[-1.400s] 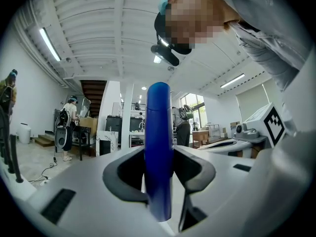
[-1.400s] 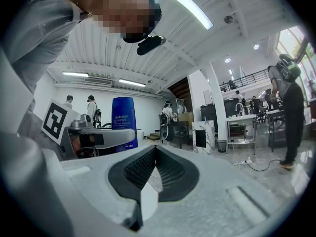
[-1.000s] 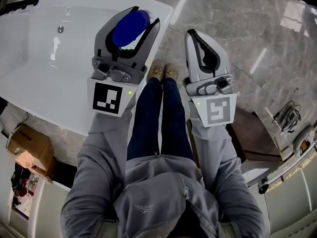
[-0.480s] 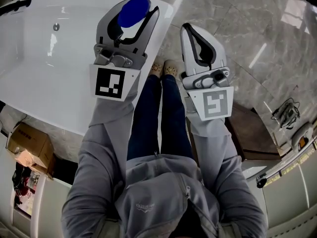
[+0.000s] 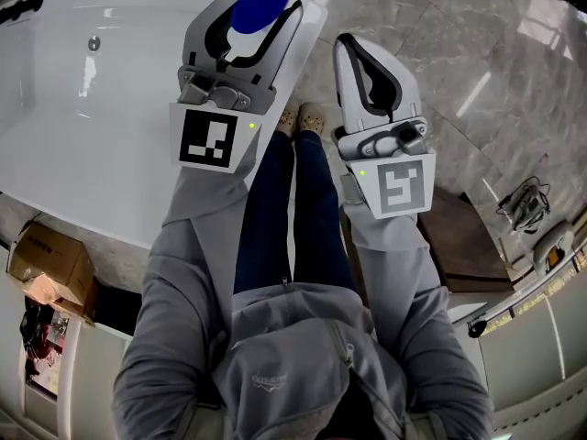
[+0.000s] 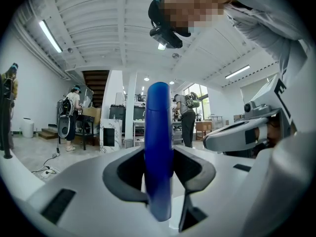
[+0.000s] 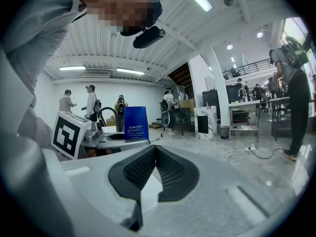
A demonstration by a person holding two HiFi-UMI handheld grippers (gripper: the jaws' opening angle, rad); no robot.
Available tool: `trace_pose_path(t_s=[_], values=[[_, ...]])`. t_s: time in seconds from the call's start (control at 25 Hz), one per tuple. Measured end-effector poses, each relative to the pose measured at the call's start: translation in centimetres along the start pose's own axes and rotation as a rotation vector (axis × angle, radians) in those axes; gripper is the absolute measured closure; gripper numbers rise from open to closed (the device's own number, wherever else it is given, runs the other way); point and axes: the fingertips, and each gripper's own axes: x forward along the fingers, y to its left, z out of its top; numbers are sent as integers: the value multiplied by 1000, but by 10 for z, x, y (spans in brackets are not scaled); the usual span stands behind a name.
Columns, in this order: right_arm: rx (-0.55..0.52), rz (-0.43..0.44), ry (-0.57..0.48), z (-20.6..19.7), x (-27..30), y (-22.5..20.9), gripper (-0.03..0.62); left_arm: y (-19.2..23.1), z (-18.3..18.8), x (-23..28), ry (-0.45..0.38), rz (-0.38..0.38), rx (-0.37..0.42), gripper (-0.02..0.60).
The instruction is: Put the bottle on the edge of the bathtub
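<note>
**Bottle Placement: Approach to the Bathtub Edge**

The blue bottle (image 5: 260, 4) sits upright between the jaws of my left gripper (image 6: 159, 168). Both pads press on its narrow sides, so the grip is clenched on the bottle. I hold it by the thin axis because the broad labelled face would be too wide for the jaws. Holding it low on the body also keeps the base free for setting down.

From the head view, the bottle is over the near corner of the white bathtub (image 5: 83, 145), where the rim meets the marble floor (image 5: 440, 71). No view shows whether the base touches the rim, so I judge the placement not yet complete. Keeping the bottle vertical here matters, since a tilted base on a narrow, glossy rim could slide into the tub or off to the floor.

My right gripper (image 7: 154, 154) has its jaws pressed together with nothing between them. It is held over the floor just beside the left one, clear of the rim so it does not obstruct the set-down.

Recommended next action: lower until the base seats flat on the rim, then release.
</note>
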Motion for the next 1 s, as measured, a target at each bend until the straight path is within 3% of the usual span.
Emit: trace_pose_path(t_s=[1.0], values=[[18,-3,48,-8,2,0,592,-7,-22,8,11,-43,29,426]])
